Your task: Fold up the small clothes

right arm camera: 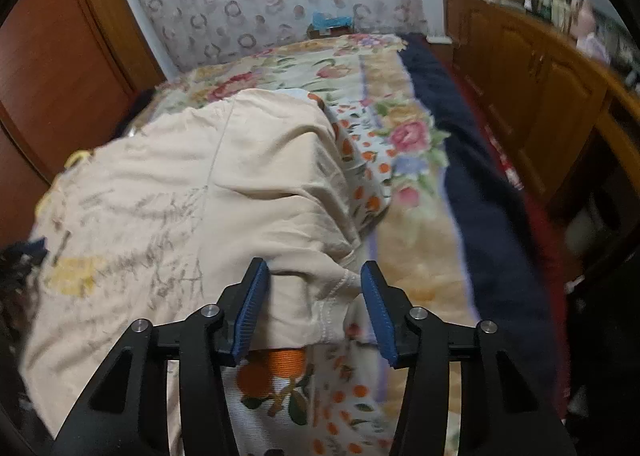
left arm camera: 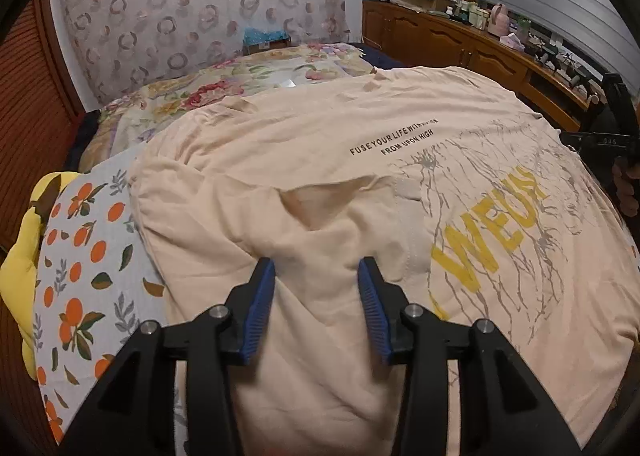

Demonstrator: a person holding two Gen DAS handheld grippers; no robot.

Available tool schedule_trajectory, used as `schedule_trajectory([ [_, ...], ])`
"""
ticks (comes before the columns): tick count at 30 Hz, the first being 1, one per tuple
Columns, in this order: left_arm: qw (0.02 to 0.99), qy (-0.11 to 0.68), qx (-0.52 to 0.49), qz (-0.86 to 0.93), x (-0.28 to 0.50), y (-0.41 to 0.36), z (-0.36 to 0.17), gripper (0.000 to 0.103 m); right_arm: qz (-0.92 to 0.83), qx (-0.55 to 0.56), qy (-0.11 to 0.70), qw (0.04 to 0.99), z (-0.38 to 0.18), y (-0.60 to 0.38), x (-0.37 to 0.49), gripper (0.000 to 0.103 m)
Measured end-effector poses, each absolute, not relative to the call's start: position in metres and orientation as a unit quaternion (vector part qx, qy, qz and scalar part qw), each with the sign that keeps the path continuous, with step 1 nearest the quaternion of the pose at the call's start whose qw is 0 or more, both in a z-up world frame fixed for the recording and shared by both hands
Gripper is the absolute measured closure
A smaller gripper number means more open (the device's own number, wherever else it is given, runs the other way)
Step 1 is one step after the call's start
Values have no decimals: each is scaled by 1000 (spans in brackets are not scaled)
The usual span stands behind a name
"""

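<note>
I see the peach shirt (left arm camera: 320, 144) spread on the bed (right arm camera: 416, 240), over an orange-print cloth (left arm camera: 84, 256). My left hand-held gripper (left arm camera: 317, 276) stands partly open over a raised fold of it, pads not pressing. My right hand-held gripper (right arm camera: 314, 280) is partly open too, with the shirt's hem between its pads.
</note>
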State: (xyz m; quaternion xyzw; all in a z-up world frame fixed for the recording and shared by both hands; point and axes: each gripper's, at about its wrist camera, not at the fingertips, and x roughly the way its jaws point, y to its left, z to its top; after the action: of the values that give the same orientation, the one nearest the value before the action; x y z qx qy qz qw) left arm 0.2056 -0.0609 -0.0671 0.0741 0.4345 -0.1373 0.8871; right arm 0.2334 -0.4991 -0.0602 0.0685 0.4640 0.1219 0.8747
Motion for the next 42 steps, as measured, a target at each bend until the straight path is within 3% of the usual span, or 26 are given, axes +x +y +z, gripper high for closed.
schedule_trajectory([
  [5, 895, 422, 73, -129, 202, -61, -70, 57, 152, 112, 463, 866, -61, -502, 231, 77],
  [7, 895, 422, 71, -127, 202, -59, -70, 55, 153, 107, 458, 869, -58, -499, 229, 88],
  [10, 895, 425, 58, -123, 202, -53, -72, 49, 140, 85, 447, 880, -51, -494, 225, 97],
  [28, 894, 426, 55, -123, 203, -48, -71, 48, 216, -9, 359, 908, 26, -401, 216, 101],
  [30, 894, 426, 55, -124, 203, -47, -71, 48, 215, -20, 356, 909, 24, -397, 218, 100],
  [32, 894, 426, 54, -125, 203, -47, -70, 48, 194, -32, 353, 915, 18, -401, 220, 86],
  [34, 894, 426, 55, -125, 202, -49, -70, 48, 166, -45, 357, 918, 9, -410, 224, 61],
  [35, 896, 424, 56, -123, 200, -48, -69, 48, 152, -43, 364, 918, 1, -419, 226, 56],
  [42, 910, 390, 43, -135, 185, -52, -44, 48, 97, 3, 423, 901, -48, -471, 236, 52],
])
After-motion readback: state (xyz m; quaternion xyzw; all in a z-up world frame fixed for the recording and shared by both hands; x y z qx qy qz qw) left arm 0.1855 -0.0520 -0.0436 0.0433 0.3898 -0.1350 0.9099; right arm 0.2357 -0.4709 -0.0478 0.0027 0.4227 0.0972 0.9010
